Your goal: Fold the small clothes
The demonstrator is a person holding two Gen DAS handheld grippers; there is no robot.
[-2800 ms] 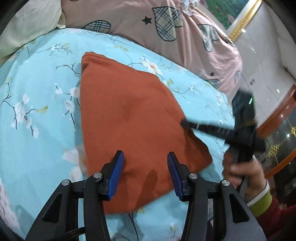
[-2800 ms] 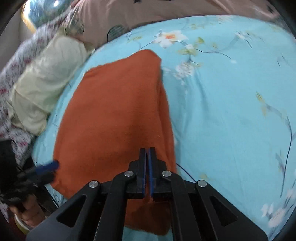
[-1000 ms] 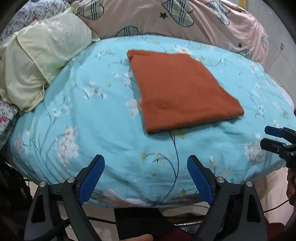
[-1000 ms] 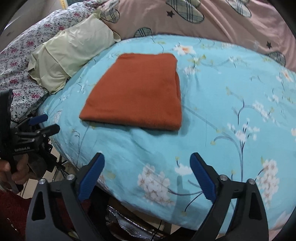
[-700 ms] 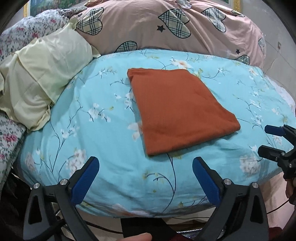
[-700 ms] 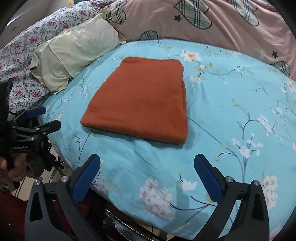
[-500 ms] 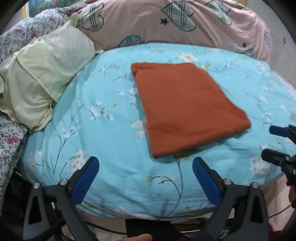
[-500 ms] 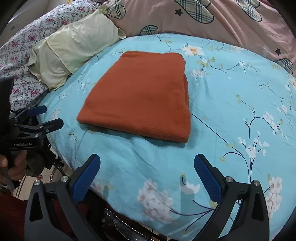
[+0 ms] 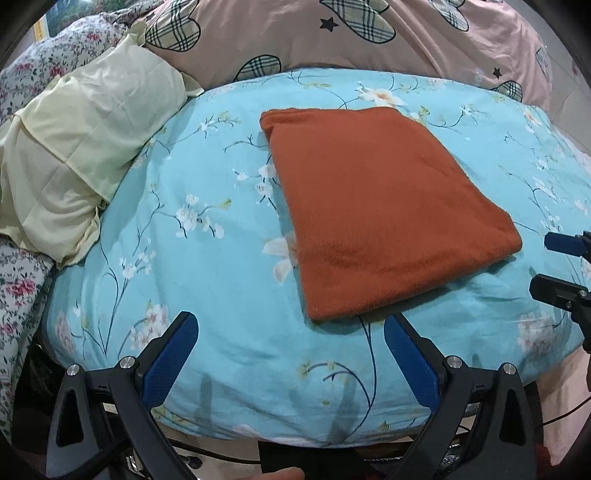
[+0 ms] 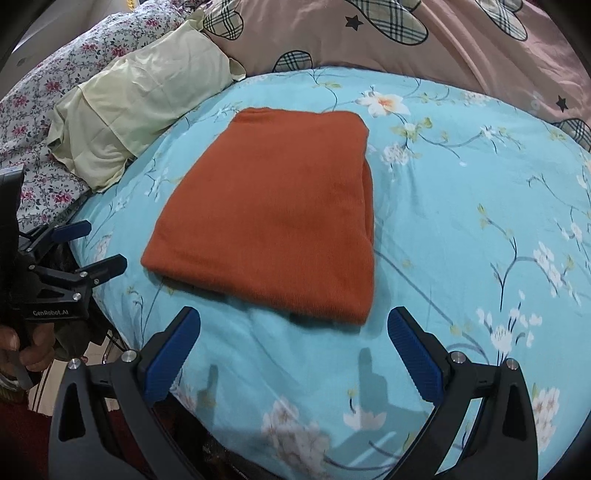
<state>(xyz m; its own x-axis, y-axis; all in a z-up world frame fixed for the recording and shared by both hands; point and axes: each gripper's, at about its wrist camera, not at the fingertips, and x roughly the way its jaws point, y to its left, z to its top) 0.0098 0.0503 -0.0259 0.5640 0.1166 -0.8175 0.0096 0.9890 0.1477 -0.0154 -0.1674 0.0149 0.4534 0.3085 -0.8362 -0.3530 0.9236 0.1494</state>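
Observation:
An orange-brown cloth [image 9: 380, 218] lies folded into a flat rectangle on the light blue floral bed cover [image 9: 207, 273]; it also shows in the right wrist view [image 10: 280, 221]. My left gripper [image 9: 291, 354] is open and empty, held above the bed's near edge, short of the cloth. My right gripper [image 10: 293, 350] is open and empty, also at the near edge, just short of the cloth's front side. Each gripper shows at the edge of the other's view: the right one [image 9: 561, 266] and the left one [image 10: 81, 251].
A pale yellow pillow [image 9: 74, 155] lies at the left of the bed. A pink quilt with plaid hearts [image 9: 332, 33] runs along the back. A floral sheet [image 10: 40, 107] is at the far left. The bed edge drops off just below both grippers.
Both grippers let go of the cloth, opened wide and drew back to the bed's near edge. In the last half second both have edged slightly closer to the folded cloth.

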